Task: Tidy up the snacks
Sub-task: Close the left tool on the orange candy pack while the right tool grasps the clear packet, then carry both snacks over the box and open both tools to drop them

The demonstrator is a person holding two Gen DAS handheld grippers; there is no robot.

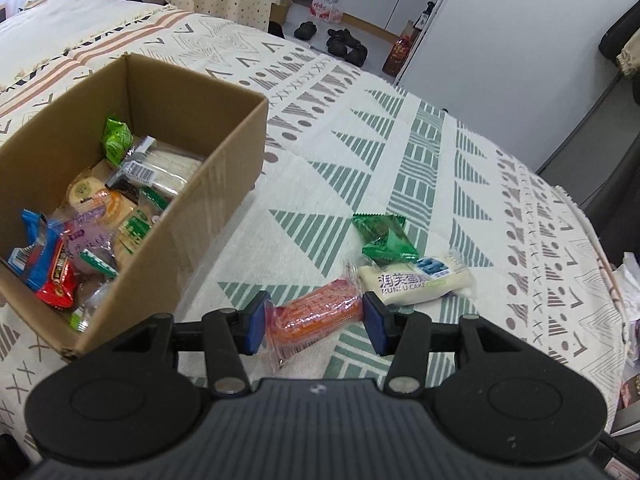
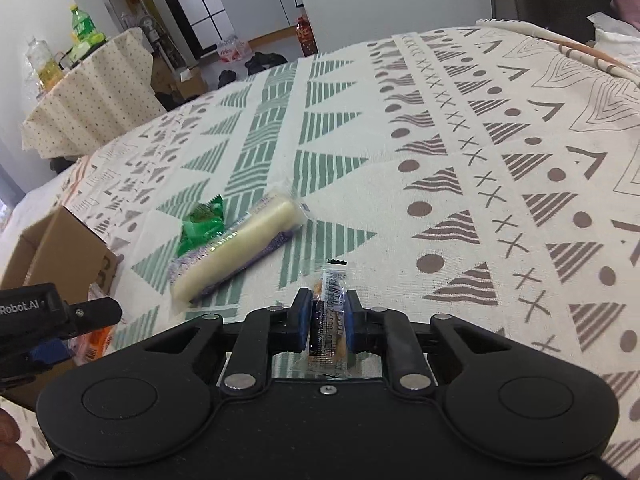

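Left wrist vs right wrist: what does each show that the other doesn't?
Left wrist only: the inside of the cardboard box, filled with wrapped snacks, and the left gripper open around an orange snack pack.

Right wrist only: the right gripper shut on a small dark snack packet, plus a bottle-topped side table.

Both: the white cake pack, the green packet, the patterned cloth, the box exterior.

Tablecloth [image 1: 360, 152]: cream, printed with green striped triangles and grey-brown dots, crosses and chevrons. Cardboard box [image 1: 224, 184]: plain brown. Snack packet [image 1: 316, 312]: orange-red, clear ends. Cake packet [image 1: 416, 278]: white with blue patch. Wafer packet [image 1: 384, 236]: green. Gripper pads [image 1: 256, 322]: blue.
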